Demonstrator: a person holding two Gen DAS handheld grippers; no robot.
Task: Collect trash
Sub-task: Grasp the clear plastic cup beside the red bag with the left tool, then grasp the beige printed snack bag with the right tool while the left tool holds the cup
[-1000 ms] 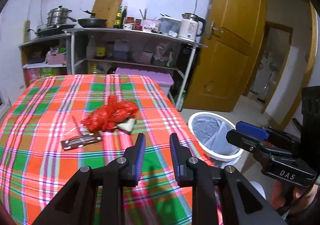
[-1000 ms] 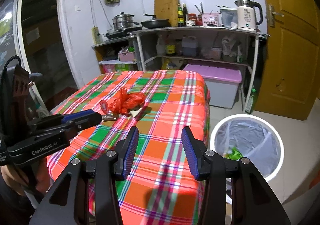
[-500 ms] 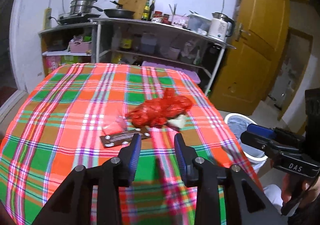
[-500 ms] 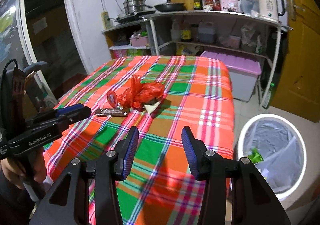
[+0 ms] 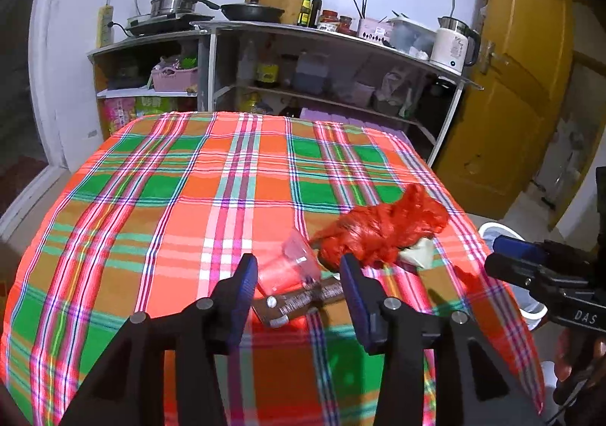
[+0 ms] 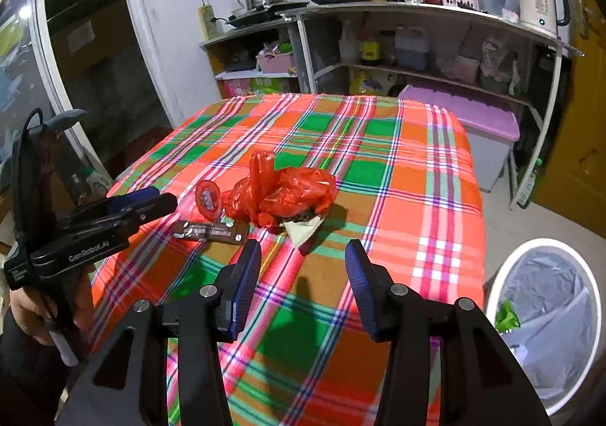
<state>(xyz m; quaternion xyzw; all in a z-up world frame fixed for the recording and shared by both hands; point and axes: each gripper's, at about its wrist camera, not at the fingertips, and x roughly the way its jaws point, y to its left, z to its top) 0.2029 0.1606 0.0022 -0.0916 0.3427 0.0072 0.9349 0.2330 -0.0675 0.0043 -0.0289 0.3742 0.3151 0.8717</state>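
A crumpled red plastic bag (image 5: 382,229) (image 6: 288,195) lies on the plaid tablecloth (image 5: 189,198). A white paper scrap (image 5: 416,253) (image 6: 303,229) sits beside it. Close by are a brown wrapper (image 5: 299,303) (image 6: 210,231) and a clear cup with a red lid (image 5: 288,267) (image 6: 208,198). My left gripper (image 5: 296,267) (image 6: 163,200) hovers just before the wrapper and cup. Its jaws are opening and its pads press on nothing. My right gripper (image 6: 303,255) (image 5: 500,255) stands open and empty, short of the white scrap.
A white bin (image 6: 530,244) (image 5: 488,229) with a grey liner and some green trash (image 6: 507,316) stands on the floor right of the table. Shelves with pots, bottles and a kettle (image 6: 534,2) line the back wall. A yellow door (image 5: 522,85) is at the right.
Both grippers have moved in over the table toward the trash pile, which now looks larger and nearer. The left gripper's jaws have spread wider. The bin has slid toward the views' right edge.
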